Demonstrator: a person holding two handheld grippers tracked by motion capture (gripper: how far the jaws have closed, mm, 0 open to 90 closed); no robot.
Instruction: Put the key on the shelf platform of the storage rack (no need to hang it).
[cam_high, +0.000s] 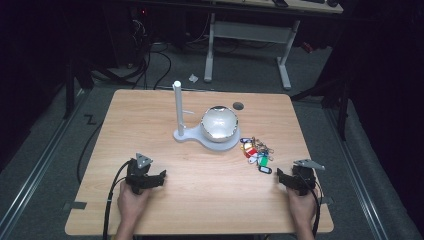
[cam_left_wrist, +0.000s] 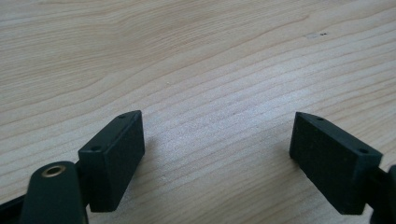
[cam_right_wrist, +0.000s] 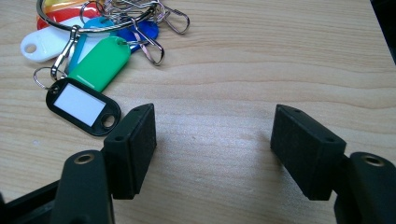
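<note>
Both claws low over the bench (cam_high: 200, 200), jaws spread, nothing between them. Right claw (cam_high: 286, 178) sits just beside the key tags (cam_high: 256, 152), black tag (cam_right_wrist: 83, 106) nearest its left jaw. Left claw (cam_high: 154, 178) well apart, over bare wood.

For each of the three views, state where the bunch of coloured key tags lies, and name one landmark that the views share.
High view: the bunch of key tags lies on the table right of the white stand, ahead of the right gripper.
Left gripper view: not in it.
Right gripper view: upper left, beyond the left jaw.
Shared landmark: the wooden table.
</note>
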